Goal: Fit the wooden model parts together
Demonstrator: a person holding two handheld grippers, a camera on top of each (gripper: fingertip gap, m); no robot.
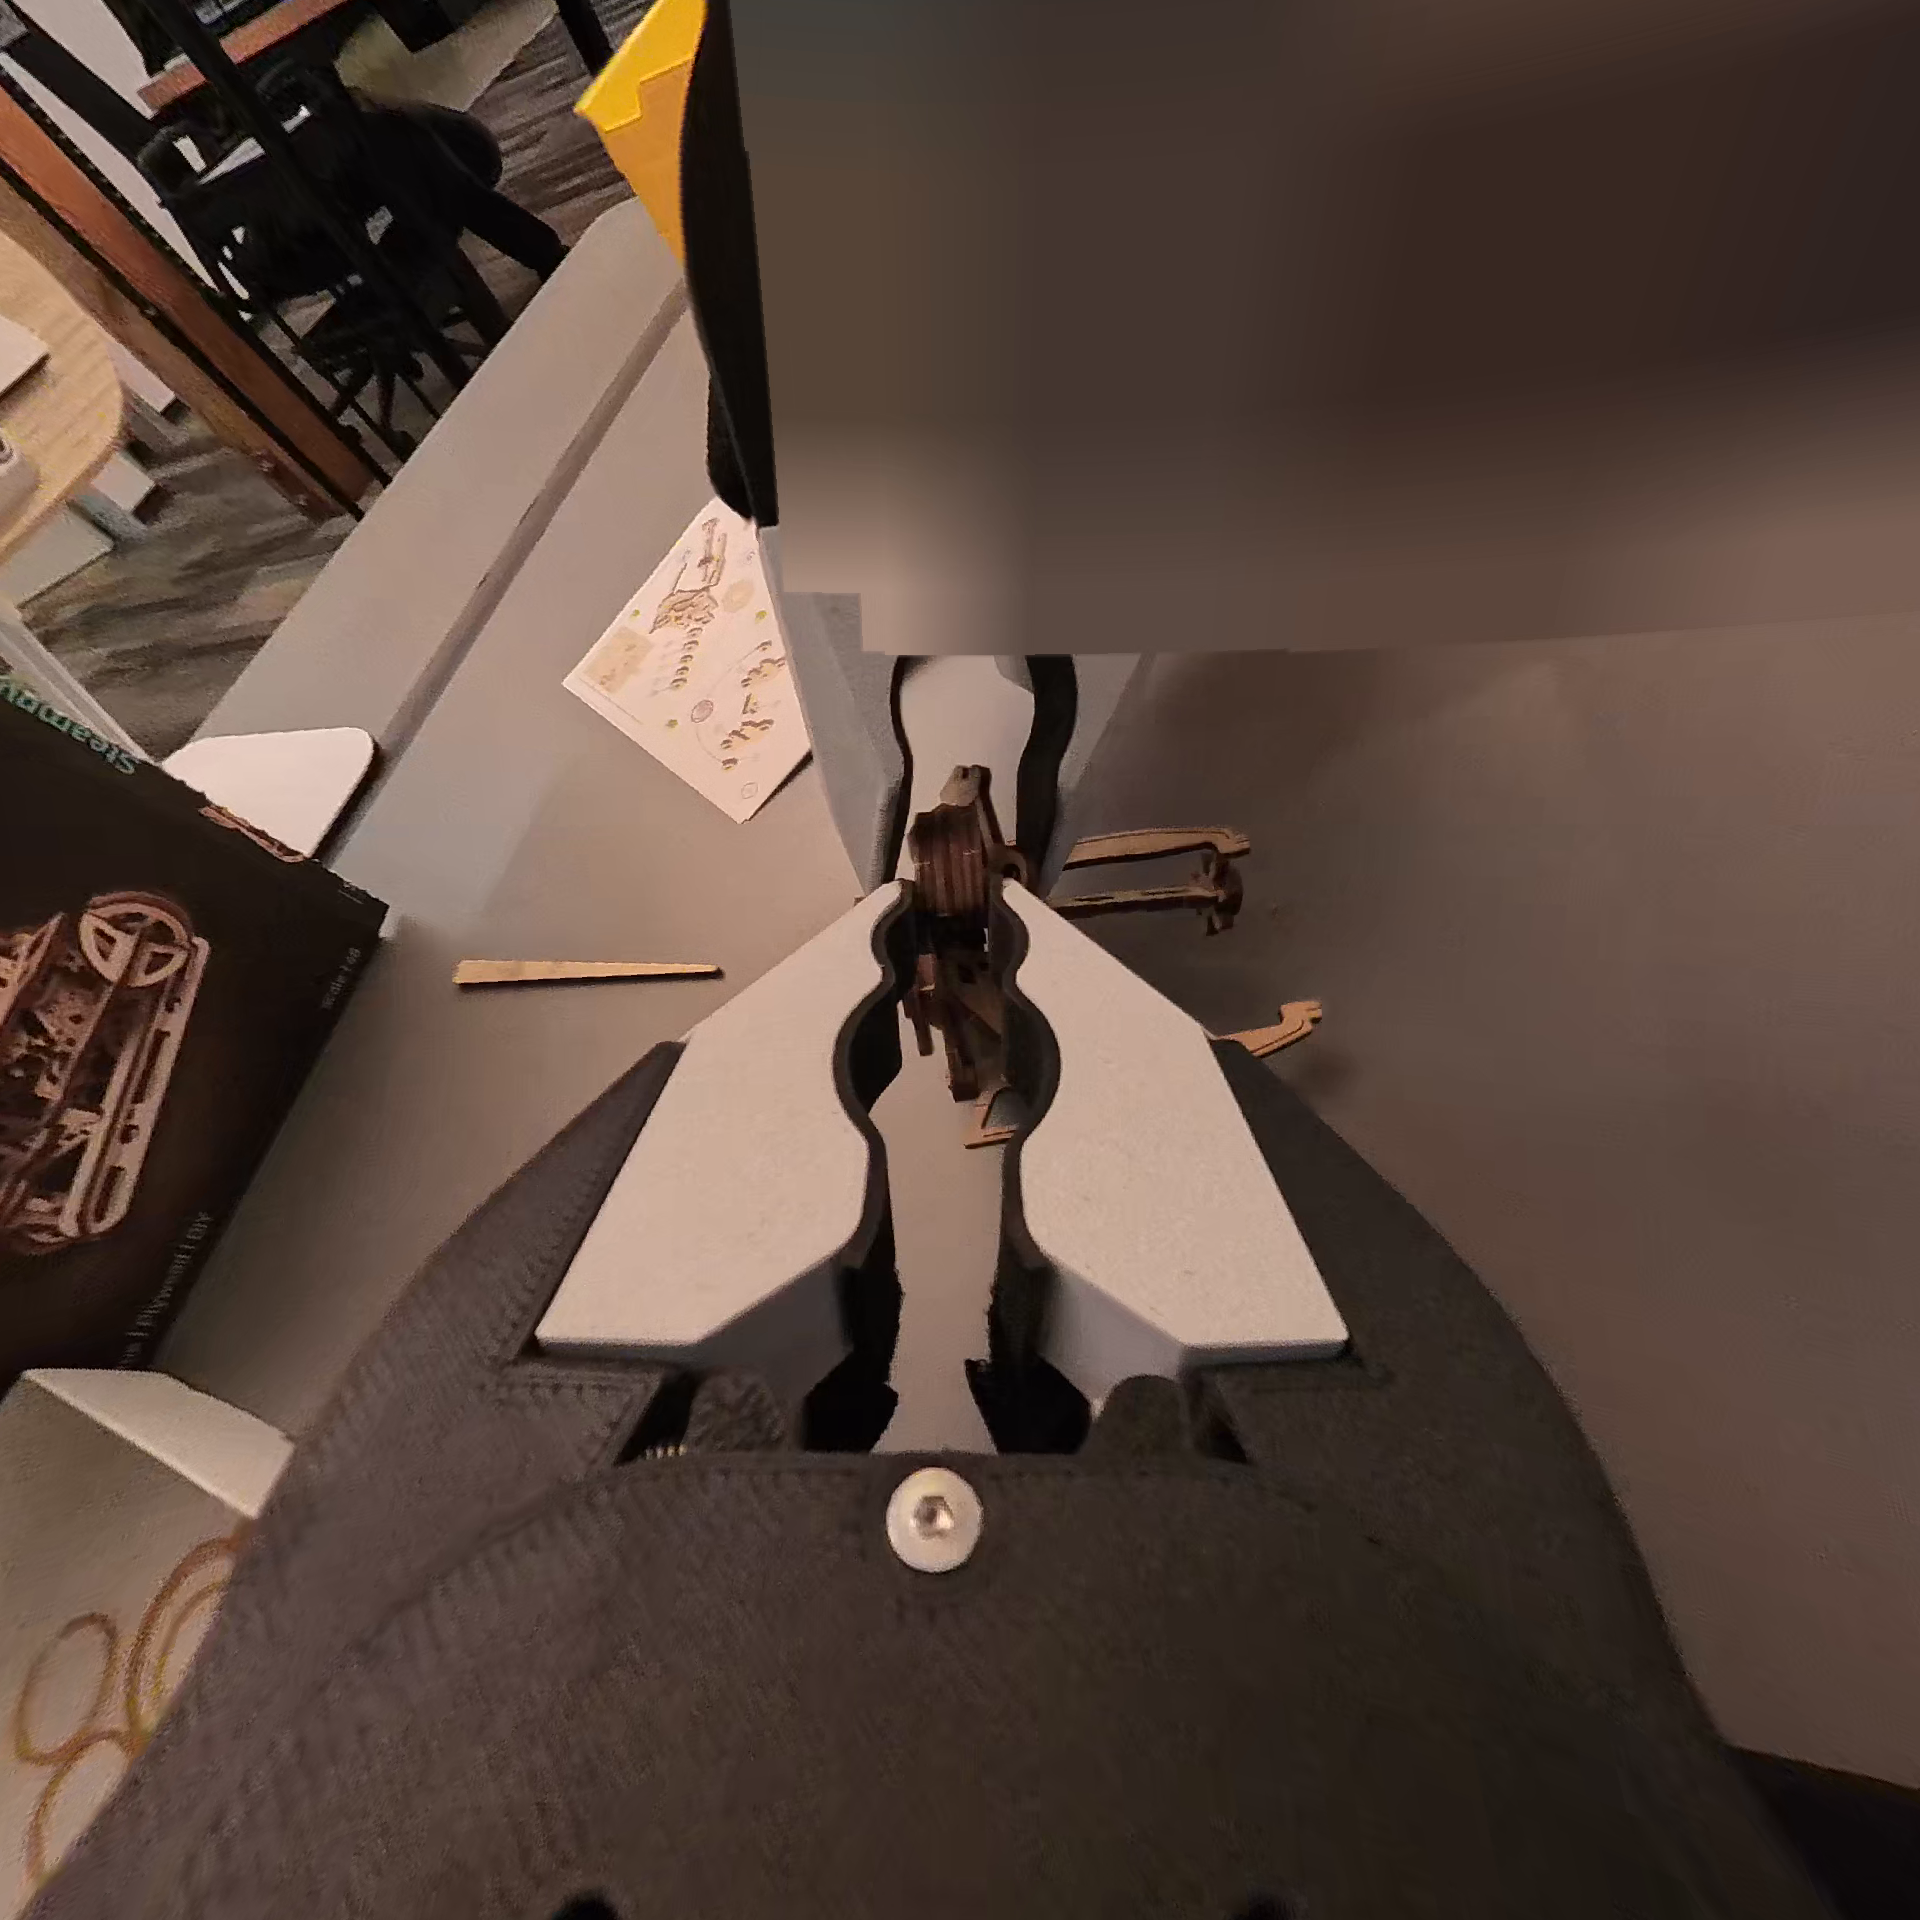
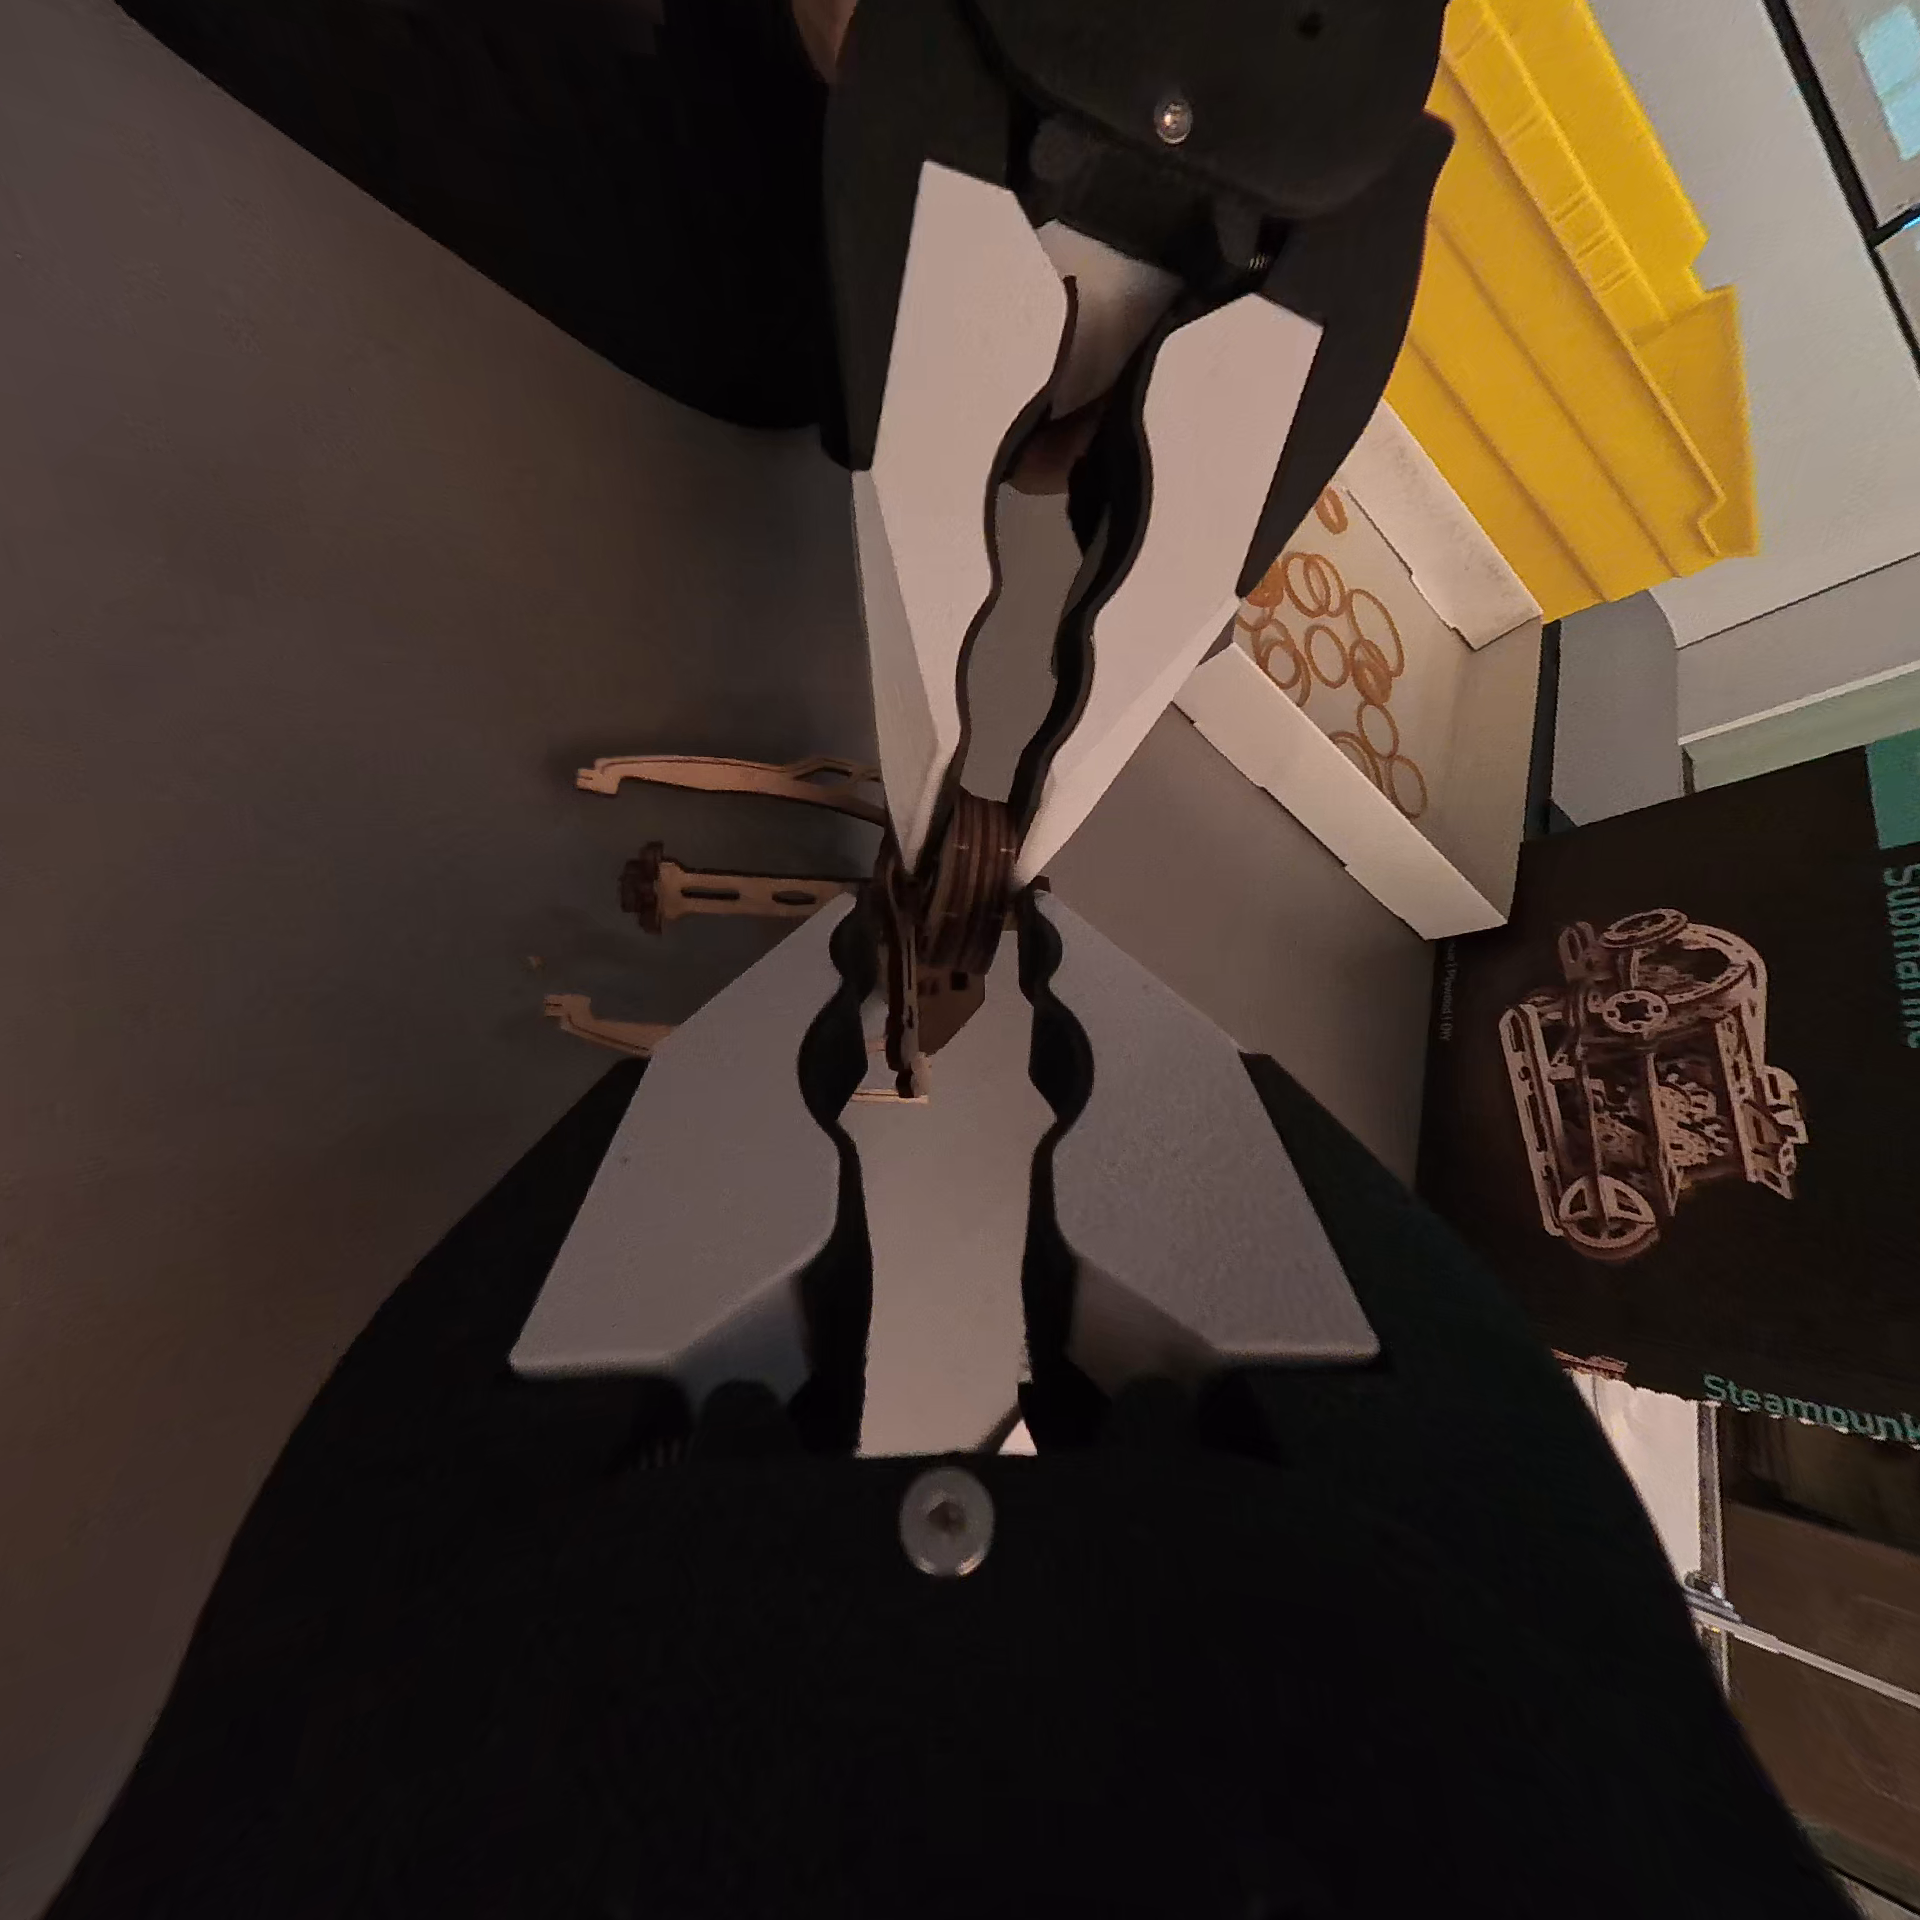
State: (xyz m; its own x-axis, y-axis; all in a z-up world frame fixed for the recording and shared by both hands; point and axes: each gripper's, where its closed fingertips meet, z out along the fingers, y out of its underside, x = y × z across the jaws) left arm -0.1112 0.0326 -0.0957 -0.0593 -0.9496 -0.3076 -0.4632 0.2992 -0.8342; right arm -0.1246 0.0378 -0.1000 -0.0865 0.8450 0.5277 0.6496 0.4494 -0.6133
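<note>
L gripper (image 1: 951, 914) & R gripper (image 2: 940, 925) tips both clamped on wooden assembly (image 1: 961, 935), above grey table (image 1: 1507, 935).

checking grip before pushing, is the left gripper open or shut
Shut: the left gripper has its grey fingertips pinching the brown layered wooden model part.

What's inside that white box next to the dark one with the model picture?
The white box holds a scatter of loose tan rubber bands on its white bottom. The left gripper covers its near corner, so anything there is hidden.
</note>
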